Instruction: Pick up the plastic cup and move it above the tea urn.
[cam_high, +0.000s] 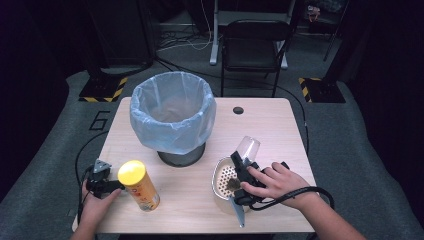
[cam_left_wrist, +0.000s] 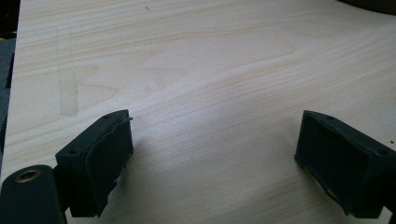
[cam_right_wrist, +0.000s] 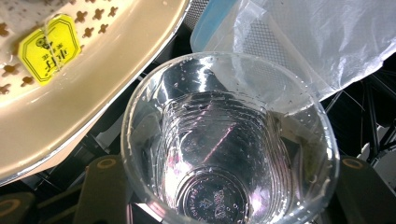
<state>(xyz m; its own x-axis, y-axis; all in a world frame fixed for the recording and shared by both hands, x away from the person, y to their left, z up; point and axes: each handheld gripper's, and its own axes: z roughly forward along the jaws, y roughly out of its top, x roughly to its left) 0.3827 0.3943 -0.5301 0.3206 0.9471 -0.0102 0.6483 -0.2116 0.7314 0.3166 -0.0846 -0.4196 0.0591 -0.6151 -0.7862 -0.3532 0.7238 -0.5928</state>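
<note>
At a wooden table (cam_high: 280, 125), the right gripper (cam_high: 243, 162) clamps a clear plastic cup (cam_high: 248, 148) between its jaws, tilted above a perforated beige tray (cam_high: 223, 172) holding a yellow-tagged tea bag (cam_right_wrist: 49, 48). The left gripper (cam_high: 102, 181) rests wide open and empty beside a yellow-lidded canister (cam_high: 138, 184), near a lined bin (cam_high: 172, 112).

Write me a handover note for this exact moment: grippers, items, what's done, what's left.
Right gripper: shut on the clear plastic cup, held tilted above the perforated tray.
Left gripper: open, holding nothing, low over the table beside the yellow-lidded can.
Lined bin stands mid-table, behind both.
Done: cup looks empty; a teabag with its yellow tag lies on the tray.
Left, probably: drop the cup in the bin, then deal with the can and the tray's contents.
</note>
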